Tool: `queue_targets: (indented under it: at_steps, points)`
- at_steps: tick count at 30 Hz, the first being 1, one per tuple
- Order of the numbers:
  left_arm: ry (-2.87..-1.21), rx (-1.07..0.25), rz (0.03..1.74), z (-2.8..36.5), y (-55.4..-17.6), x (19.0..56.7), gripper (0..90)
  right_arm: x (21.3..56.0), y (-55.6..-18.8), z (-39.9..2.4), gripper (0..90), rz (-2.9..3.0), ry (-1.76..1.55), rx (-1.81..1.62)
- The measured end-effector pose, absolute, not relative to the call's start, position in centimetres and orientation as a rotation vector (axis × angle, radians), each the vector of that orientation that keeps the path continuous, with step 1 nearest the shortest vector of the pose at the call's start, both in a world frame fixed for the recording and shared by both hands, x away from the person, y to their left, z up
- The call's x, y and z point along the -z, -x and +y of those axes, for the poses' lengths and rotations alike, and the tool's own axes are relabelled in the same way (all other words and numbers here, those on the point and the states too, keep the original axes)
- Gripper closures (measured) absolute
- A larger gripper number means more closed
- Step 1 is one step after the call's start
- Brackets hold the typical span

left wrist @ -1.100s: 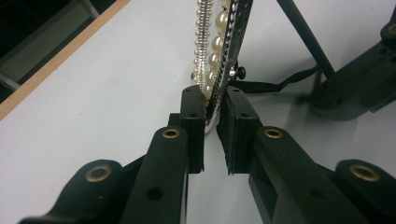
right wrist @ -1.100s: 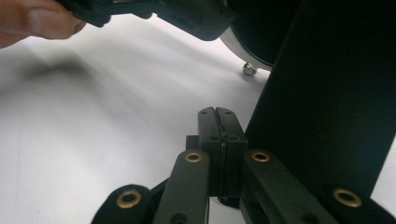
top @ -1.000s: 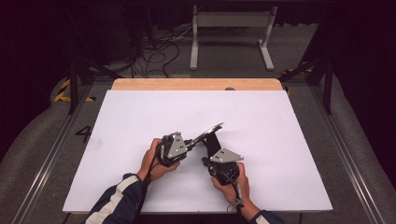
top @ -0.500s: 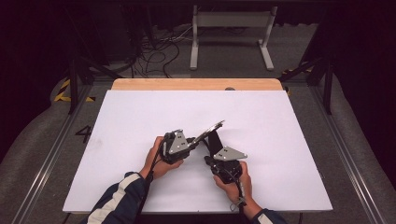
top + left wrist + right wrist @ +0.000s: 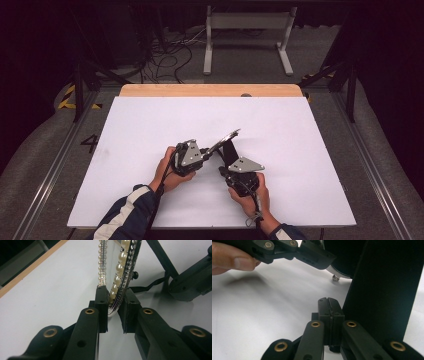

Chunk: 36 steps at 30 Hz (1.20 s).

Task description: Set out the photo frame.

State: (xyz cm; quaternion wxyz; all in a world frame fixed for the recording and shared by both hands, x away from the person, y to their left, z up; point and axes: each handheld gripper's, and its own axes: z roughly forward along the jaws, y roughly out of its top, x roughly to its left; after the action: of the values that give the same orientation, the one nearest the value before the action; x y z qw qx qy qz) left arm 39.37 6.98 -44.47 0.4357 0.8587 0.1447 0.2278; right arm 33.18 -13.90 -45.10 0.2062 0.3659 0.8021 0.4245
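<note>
From above, we hold a frame (image 5: 226, 141) tilted over the white desk (image 5: 300, 150). Our left claw (image 5: 112, 312) pinches its pearl-beaded rim. Our right claw (image 5: 330, 305) is pressed together beside the frame's black stand (image 5: 382, 290).

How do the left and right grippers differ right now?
The left gripper has its jaws clamped on the rim of a pearl-edged frame; the right gripper has its jaws pressed shut on nothing. The left gripper points towards the frame's rim, the right sits beside the frame's black stand. Both are hand-held over the white table.
</note>
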Motion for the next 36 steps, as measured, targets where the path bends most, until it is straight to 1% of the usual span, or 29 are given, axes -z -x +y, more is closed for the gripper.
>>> queue_targets:
  at_steps: [8, 24, 36]
  points:
    - [-2.158, -0.602, 0.346, 6.7, -39.1, 44.3, 79.4, 45.2, -33.1, -14.1, 90.0, 2.237, -1.022, -1.184]
    - [-2.203, -0.643, 0.289, 6.3, -37.3, 44.0, 79.9, 44.7, -33.3, -15.8, 90.0, 2.263, -1.046, -1.214]
    - [-2.214, -0.613, 0.272, 6.3, -36.3, 43.8, 77.1, 44.5, -33.5, -16.3, 90.0, 2.346, -0.96, -1.172]
